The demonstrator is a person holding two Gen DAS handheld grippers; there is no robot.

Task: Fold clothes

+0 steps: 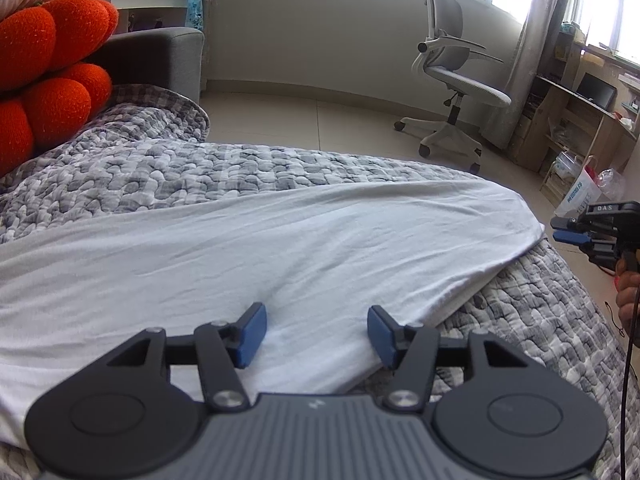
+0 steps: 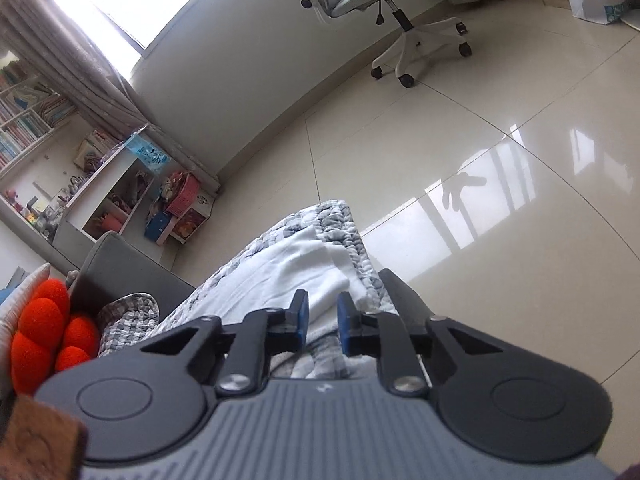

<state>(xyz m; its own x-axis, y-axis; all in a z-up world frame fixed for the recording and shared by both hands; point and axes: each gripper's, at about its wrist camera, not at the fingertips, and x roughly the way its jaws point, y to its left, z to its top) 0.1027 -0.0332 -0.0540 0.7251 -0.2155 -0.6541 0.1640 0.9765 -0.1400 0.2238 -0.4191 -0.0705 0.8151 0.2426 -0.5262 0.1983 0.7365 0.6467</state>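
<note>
A white garment (image 1: 280, 240) lies spread flat on a grey checked quilt (image 1: 180, 164). My left gripper (image 1: 316, 320) hovers open just above the garment's near edge, its blue pads (image 1: 252, 332) wide apart with nothing between them. My right gripper (image 1: 560, 230), held by a hand (image 1: 626, 292), hangs off the garment's right corner, past the quilt's edge. In the right wrist view, the right gripper (image 2: 322, 312) stands narrowly open and holds nothing. It points along the white garment (image 2: 296, 264) from slightly above.
An orange plush cushion (image 1: 52, 80) sits at the back left against a grey sofa arm (image 1: 168, 56). A grey office chair (image 1: 452, 76) stands on the tiled floor (image 2: 440, 160) beyond the quilt. Wooden shelves (image 1: 580, 112) and a paper bag (image 1: 580, 192) are at the right.
</note>
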